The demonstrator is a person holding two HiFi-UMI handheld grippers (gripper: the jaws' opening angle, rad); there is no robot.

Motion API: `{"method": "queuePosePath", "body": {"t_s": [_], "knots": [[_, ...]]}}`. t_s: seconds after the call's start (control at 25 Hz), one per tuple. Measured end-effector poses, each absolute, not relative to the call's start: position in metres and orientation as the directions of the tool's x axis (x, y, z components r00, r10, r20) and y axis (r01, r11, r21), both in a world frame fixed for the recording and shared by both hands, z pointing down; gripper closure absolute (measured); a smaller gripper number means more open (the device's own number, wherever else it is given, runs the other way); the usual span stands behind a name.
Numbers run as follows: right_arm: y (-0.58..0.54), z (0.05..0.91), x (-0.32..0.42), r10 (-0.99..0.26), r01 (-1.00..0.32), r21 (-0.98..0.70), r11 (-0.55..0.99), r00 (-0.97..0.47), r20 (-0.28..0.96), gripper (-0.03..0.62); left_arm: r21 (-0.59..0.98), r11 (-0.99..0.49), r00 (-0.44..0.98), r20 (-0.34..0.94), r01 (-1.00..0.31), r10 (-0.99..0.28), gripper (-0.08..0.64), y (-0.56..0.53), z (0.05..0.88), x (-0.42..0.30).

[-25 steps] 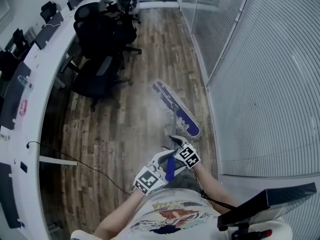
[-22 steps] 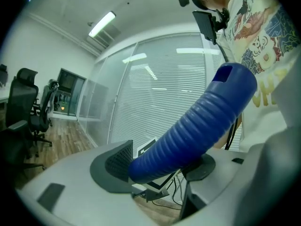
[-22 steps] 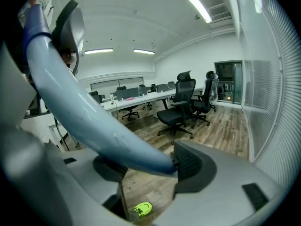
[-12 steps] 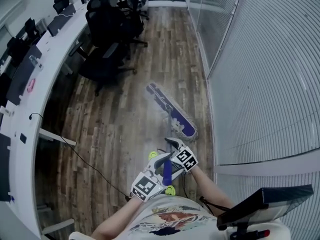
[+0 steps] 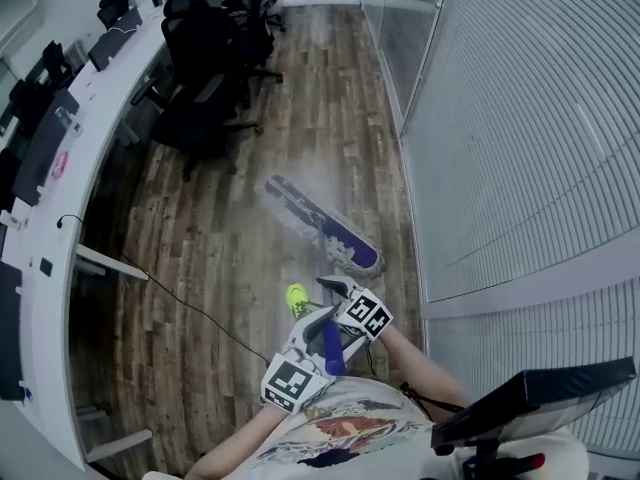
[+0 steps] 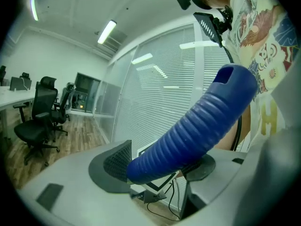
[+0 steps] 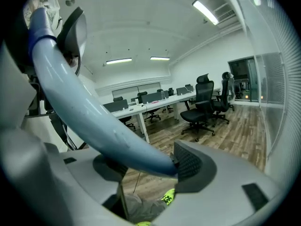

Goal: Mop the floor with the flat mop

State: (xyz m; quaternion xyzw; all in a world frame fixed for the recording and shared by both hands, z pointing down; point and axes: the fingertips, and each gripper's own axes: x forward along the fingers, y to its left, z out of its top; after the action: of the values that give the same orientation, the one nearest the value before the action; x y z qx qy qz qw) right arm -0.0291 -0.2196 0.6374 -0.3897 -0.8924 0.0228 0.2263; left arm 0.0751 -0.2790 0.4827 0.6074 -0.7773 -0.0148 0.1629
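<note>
Wood-plank floor (image 5: 240,238) runs between a blind-covered glass wall (image 5: 520,118) and a long white table (image 5: 45,308) lined with black office chairs (image 5: 200,58). The flat mop (image 5: 322,224) rests pad-down on the floor near the wall. The left claw (image 6: 160,166) is clamped on its ribbed blue grip (image 6: 197,126). The right claw (image 7: 148,166) is clamped on the pale shaft (image 7: 84,107), nearer the pad. A yellow-green shoe (image 5: 296,298) shows beside the shaft.

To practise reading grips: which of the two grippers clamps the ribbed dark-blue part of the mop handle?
The left gripper: its jaws are shut on the ribbed dark-blue grip. The right gripper clamps the smooth pale-blue shaft instead.
</note>
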Motion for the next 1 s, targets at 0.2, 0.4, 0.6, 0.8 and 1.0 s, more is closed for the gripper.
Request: {"method": "queuePosePath", "body": {"t_s": [0.2,0.4,0.6,0.8,1.0], "knots": [[-0.222,0.658,-0.008,0.705,0.714,-0.174,0.678,-0.564,0.431,0.337,0.143,0.18,-0.144,0.228,-0.973,-0.963,0.285,-0.283,0.501,0.1],[-0.224,0.667,-0.03,0.717,0.742,-0.154,0.653,-0.54,0.441,0.337,0.131,0.172,-0.145,0.191,-0.976,-0.971,0.285,-0.287,0.507,0.079],[-0.235,0.68,-0.081,0.715,0.759,-0.132,0.637,-0.519,0.468,0.337,0.142,0.202,-0.169,0.215,-0.969,-0.962,0.285,-0.298,0.522,0.029],[-0.246,0.682,-0.163,0.709,0.749,-0.137,0.648,-0.527,0.469,0.337,0.174,0.259,-0.229,0.174,-0.95,-0.958,0.285,-0.306,0.522,-0.056],[-0.25,0.679,-0.251,0.695,0.738,-0.137,0.661,-0.533,0.483,0.337,0.192,0.257,-0.228,0.159,-0.947,-0.96,0.285,-0.308,0.519,-0.146]]}}
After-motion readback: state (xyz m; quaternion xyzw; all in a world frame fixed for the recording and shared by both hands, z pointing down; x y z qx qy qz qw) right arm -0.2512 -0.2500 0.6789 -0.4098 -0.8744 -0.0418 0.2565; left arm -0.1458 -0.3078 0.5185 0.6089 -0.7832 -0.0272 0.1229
